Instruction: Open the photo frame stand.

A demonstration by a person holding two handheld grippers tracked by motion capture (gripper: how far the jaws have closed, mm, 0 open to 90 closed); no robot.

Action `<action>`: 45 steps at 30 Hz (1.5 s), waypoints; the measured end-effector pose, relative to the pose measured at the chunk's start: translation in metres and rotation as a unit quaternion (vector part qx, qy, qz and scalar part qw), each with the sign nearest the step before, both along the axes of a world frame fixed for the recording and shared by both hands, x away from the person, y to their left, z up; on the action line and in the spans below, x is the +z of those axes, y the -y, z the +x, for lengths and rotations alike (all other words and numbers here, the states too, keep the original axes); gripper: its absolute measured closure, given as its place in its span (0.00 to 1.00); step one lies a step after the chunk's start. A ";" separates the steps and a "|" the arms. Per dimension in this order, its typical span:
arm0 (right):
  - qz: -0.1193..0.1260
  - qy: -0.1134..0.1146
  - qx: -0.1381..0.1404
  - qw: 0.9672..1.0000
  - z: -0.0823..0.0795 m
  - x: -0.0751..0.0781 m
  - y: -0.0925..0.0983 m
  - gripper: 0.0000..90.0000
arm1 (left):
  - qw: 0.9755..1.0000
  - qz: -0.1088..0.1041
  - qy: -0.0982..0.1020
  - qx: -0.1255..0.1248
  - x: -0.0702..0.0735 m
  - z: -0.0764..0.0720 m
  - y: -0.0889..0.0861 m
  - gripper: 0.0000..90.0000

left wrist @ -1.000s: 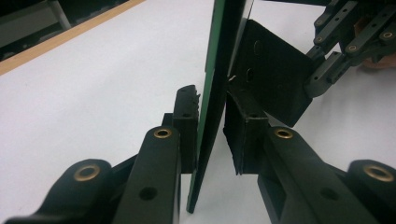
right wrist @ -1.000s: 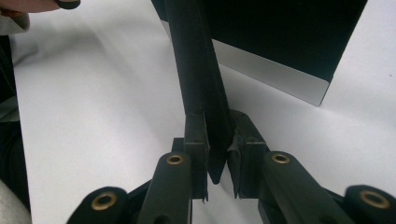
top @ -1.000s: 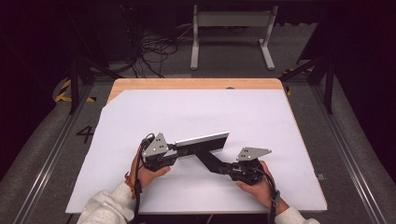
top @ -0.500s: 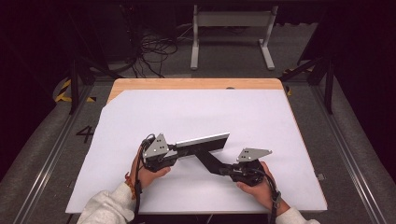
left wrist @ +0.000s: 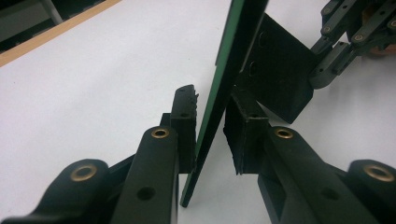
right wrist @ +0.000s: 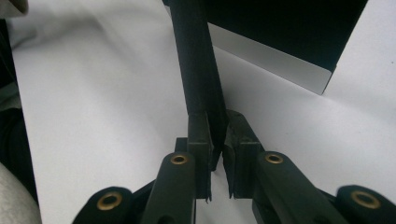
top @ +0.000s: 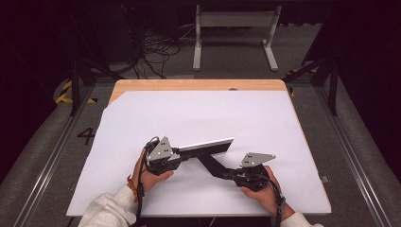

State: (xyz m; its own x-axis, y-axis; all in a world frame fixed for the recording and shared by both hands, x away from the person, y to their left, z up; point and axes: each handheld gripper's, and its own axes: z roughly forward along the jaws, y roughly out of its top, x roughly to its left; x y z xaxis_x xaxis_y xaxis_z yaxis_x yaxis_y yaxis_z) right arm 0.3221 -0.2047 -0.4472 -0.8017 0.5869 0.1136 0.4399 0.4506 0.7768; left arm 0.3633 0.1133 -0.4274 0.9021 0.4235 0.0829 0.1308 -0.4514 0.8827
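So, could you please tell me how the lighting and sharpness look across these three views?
High view: the white sheet is evenly lit, the floor beyond dark, detail soft. Left gripper view: the green-edged panel is fairly sharp, the near jaws blurred. Right gripper view: the black plate reads as a dark, featureless shape, and the white sheet dims toward the left.

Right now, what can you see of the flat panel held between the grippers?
The flat panel is thin and rigid, stood on its long edge on the white table cover. Its edge looks green, one face dark, with a pale strip along it. A black flat piece meets it near the middle. The left gripper has the panel's end between its jaws; the right gripper is shut on the black piece.
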 end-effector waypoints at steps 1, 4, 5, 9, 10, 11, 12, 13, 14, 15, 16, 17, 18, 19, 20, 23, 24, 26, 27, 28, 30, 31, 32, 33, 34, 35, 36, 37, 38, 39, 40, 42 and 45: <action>-0.001 0.000 0.000 1.000 0.000 0.000 0.000 0.91 | 1.000 0.003 0.000 0.001 0.000 -0.001 0.000 0.83; -0.004 0.001 -0.001 1.000 0.000 -0.001 0.000 0.91 | 1.000 0.005 0.003 -0.002 0.000 -0.001 0.001 0.83; -0.005 0.005 -0.001 1.000 -0.001 -0.002 0.000 0.91 | 1.000 0.008 0.005 -0.001 0.000 -0.002 0.001 0.83; -0.010 0.011 0.000 1.000 -0.002 -0.002 -0.001 0.91 | 1.000 0.011 0.007 0.001 0.000 -0.002 0.001 0.83; -0.008 0.011 -0.001 1.000 -0.002 -0.003 0.000 0.91 | 1.000 0.012 0.009 0.001 0.000 -0.003 0.002 0.83; -0.008 0.011 -0.001 1.000 -0.002 -0.003 0.000 0.91 | 1.000 0.013 0.009 0.002 0.000 -0.003 0.002 0.83; -0.007 0.011 -0.001 1.000 -0.002 -0.003 0.000 0.91 | 1.000 0.013 0.009 0.002 0.000 -0.003 0.002 0.83; -0.012 0.019 -0.003 1.000 -0.003 -0.003 -0.001 0.90 | 1.000 0.014 0.009 0.002 0.000 -0.003 0.002 0.83; -0.012 0.019 -0.003 1.000 -0.003 -0.003 -0.001 0.90 | 1.000 0.015 0.010 0.001 0.000 -0.003 0.003 0.83; -0.018 0.026 -0.005 0.999 -0.005 -0.003 -0.002 0.90 | 1.000 0.014 0.010 0.002 0.000 -0.003 0.003 0.83; -0.025 0.035 -0.007 0.999 -0.006 -0.002 -0.003 0.90 | 1.000 0.014 0.009 0.001 0.000 -0.003 0.003 0.83; -0.030 0.040 -0.007 0.999 -0.008 -0.001 -0.004 0.89 | 1.000 0.015 0.010 0.001 0.000 -0.003 0.003 0.83; -0.031 0.043 -0.008 0.999 -0.008 0.000 -0.003 0.88 | 1.000 0.015 0.009 0.001 0.000 -0.003 0.003 0.83; -0.020 0.045 -0.015 0.999 -0.008 0.005 0.002 0.85 | 1.000 0.016 0.010 0.002 0.000 -0.004 0.003 0.83; -0.020 0.045 -0.015 0.999 -0.008 0.005 0.002 0.85 | 1.000 0.016 0.010 0.002 0.000 -0.004 0.003 0.83; 0.005 0.058 -0.027 0.998 -0.007 0.016 0.012 0.87 | 1.000 0.020 0.015 0.002 0.001 -0.004 0.002 0.83; 0.005 0.058 -0.027 0.998 -0.007 0.016 0.012 0.87 | 1.000 0.016 0.015 0.002 0.001 -0.005 0.001 0.83; 0.020 0.065 -0.031 0.997 -0.006 0.022 0.016 0.87 | 1.000 0.012 0.018 0.002 0.003 -0.006 -0.001 0.83; 0.021 0.081 -0.042 0.996 -0.007 0.027 0.018 0.91 | 1.000 0.011 0.018 0.002 0.003 -0.006 -0.002 0.84; 0.021 0.081 -0.042 0.996 -0.007 0.027 0.018 0.91 | 1.000 0.009 0.020 0.003 0.004 -0.007 -0.003 0.84; 0.012 0.111 -0.061 0.992 -0.006 0.032 0.017 0.96 | 1.000 0.004 0.022 0.002 0.006 -0.008 -0.005 0.84; 0.012 0.111 -0.061 0.992 -0.006 0.032 0.017 0.96 | 1.000 0.002 0.024 0.002 0.007 -0.009 -0.007 0.84; 0.011 0.116 -0.064 0.991 -0.004 0.033 0.016 0.96 | 1.000 -0.002 0.027 0.002 0.009 -0.010 -0.008 0.84; 0.014 0.120 -0.069 0.990 -0.002 0.033 0.014 0.98 | 1.000 -0.005 0.027 0.001 0.010 -0.011 -0.009 0.85; 0.018 0.126 -0.074 0.989 0.002 0.035 0.011 0.99 | 1.000 -0.010 0.028 0.000 0.011 -0.012 -0.009 0.85; 0.018 0.126 -0.074 0.989 0.002 0.035 0.011 0.99 | 1.000 -0.011 0.028 -0.001 0.012 -0.012 -0.010 0.85; 0.019 0.128 -0.075 0.989 0.003 0.035 0.010 0.99 | 1.000 -0.009 0.029 -0.001 0.012 -0.012 -0.010 0.85; 0.024 0.128 -0.074 0.989 0.005 0.036 0.008 1.00 | 1.000 -0.009 0.029 -0.001 0.012 -0.012 -0.010 0.85; 0.021 0.134 -0.076 0.988 0.006 0.037 0.006 1.00 | 1.000 -0.010 0.029 0.000 0.012 -0.012 -0.010 0.85; 0.016 0.141 -0.077 0.987 0.008 0.038 0.002 1.00 | 1.000 -0.011 0.027 -0.001 0.012 -0.012 -0.010 0.85; 0.016 0.141 -0.077 0.987 0.008 0.038 0.002 1.00 | 1.000 -0.011 0.028 -0.001 0.012 -0.012 -0.010 0.85; 0.011 0.147 -0.080 0.986 0.010 0.037 -0.001 1.00 | 1.000 -0.011 0.027 -0.001 0.012 -0.012 -0.010 0.85; 0.011 0.150 -0.086 0.985 0.015 0.037 -0.004 1.00 | 1.000 -0.010 0.028 0.000 0.012 -0.012 -0.009 0.86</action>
